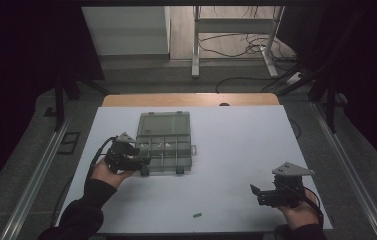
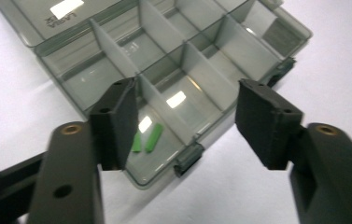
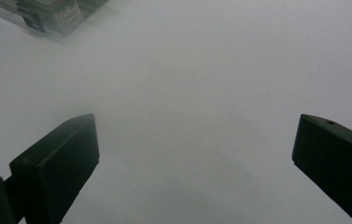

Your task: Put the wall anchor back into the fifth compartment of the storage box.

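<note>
High view shows a clear compartment box [image 1: 165, 144] lying open on the white bench [image 1: 236, 150], its lid folded back on the far side. The left gripper [image 1: 138, 162] hovers at the box's near left corner, while the right gripper [image 1: 256, 192] waits well apart at the bench's near right, over bare surface. One small green piece [image 1: 197, 215] lies loose on the bench near the front edge, between the two hands.

Left gripper view looks down into the near corner compartment, where two green pieces [image 2: 148, 138] lie flat side by side on the box floor. The left gripper's jaws stand apart above them with nothing between the pads, so these pieces rest free in the compartment. In the right gripper view the jaws are spread wide over plain bench, holding nothing.

The green pieces look tiny, light and stiff, probably smooth plastic, so they would likely slip or flick away under a careless pinch. The loose one is best taken across its short width, pads coming straight down on either long side. It lies nearer the right gripper, just off to that hand's inner side.
</note>
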